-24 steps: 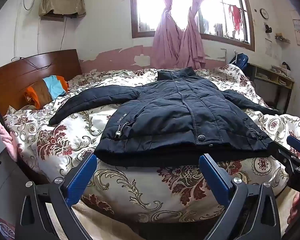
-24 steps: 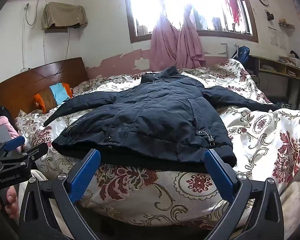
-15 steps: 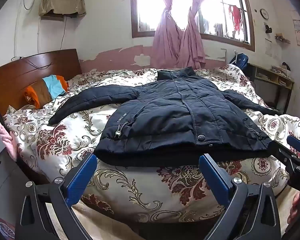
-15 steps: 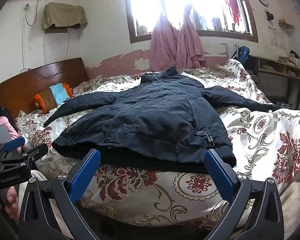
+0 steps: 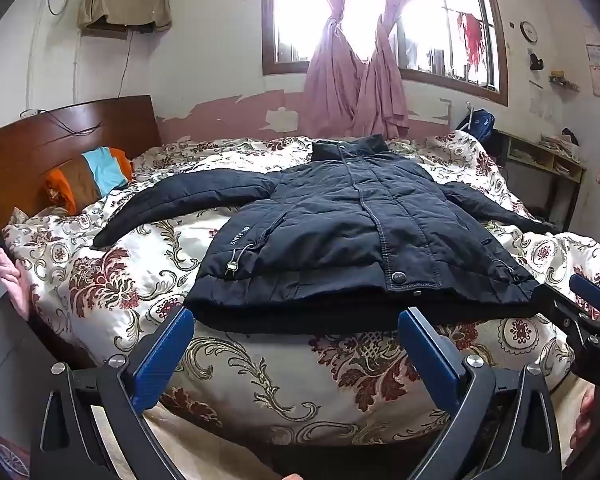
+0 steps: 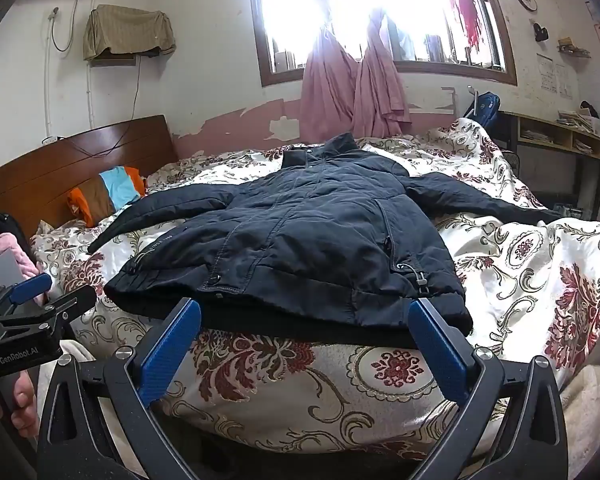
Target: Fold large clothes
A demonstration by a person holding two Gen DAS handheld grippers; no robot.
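Quilted dark jacket [image 5: 352, 236] sprawls flat on the floral bed [image 5: 260, 376], far sleeve cut off at three o'clock; left tongs [image 5: 296, 344] and right tongs [image 6: 304, 332] both released, empty.

Both my grippers sit short of the jacket's [image 5: 340, 232] hem, angled slightly downward. My left gripper [image 5: 296, 344] has its blue pads [image 5: 162, 356] spread wide, nothing between them — clear of the hem. My right gripper [image 6: 306, 340] matches, jaws fully apart near the hem's right end. Fingers of my left hand [image 6: 20, 408] wrap that gripper's handle, left of the jacket.
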